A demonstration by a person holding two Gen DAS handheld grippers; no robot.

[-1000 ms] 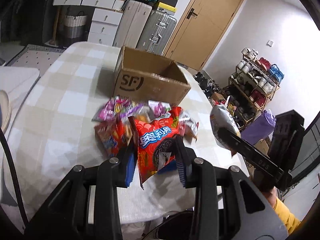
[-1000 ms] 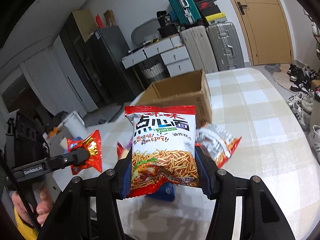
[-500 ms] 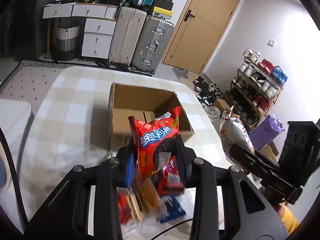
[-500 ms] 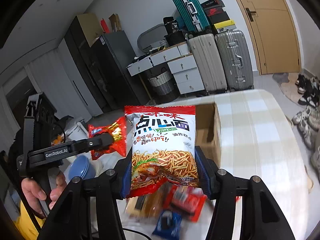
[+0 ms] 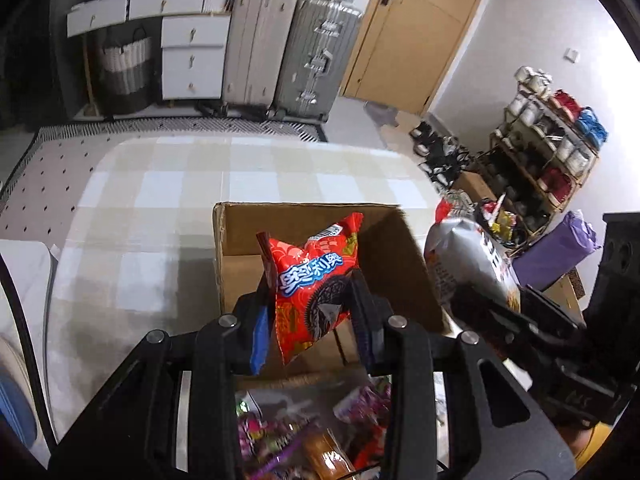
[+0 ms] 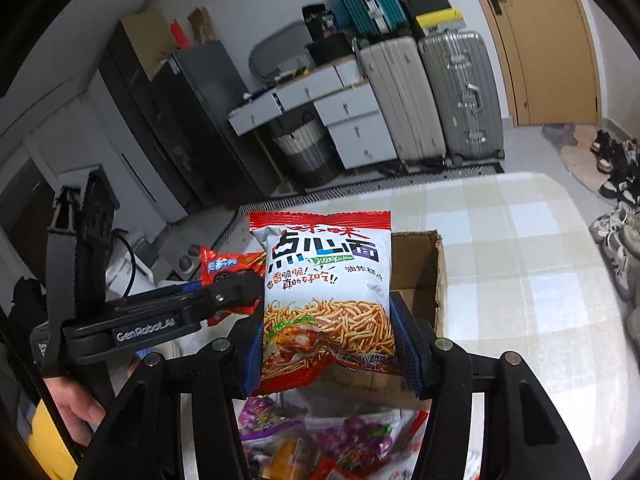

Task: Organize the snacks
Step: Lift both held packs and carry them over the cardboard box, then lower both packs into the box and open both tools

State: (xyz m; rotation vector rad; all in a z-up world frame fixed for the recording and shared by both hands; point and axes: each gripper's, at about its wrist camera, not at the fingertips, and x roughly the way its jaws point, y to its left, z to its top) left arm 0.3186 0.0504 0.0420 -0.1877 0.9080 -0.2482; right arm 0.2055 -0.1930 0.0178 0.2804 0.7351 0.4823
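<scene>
My left gripper [image 5: 310,312] is shut on a red Oreo packet [image 5: 316,280], held up over the open cardboard box [image 5: 288,216]. The right gripper [image 6: 328,340] is shut on a white and red noodle snack bag [image 6: 326,292], also hanging above the box [image 6: 424,276]. In the left wrist view the noodle bag [image 5: 468,264] shows its silver back at the right, above the box's right wall. In the right wrist view the left gripper [image 6: 244,284] with the Oreo packet [image 6: 224,268] sits to the left. The box's inside looks bare where it shows.
A pile of loose snack packets [image 5: 312,432] lies on the checked tablecloth [image 5: 160,208] just in front of the box. Suitcases [image 5: 288,44], white drawers [image 5: 192,56] and a shoe rack [image 5: 552,148] stand beyond the table. A person's hand [image 6: 76,400] holds the left gripper.
Both grippers have travelled forward from over the snack pile to above the box, each still holding its packet. The pile now lies below and behind the fingers.
</scene>
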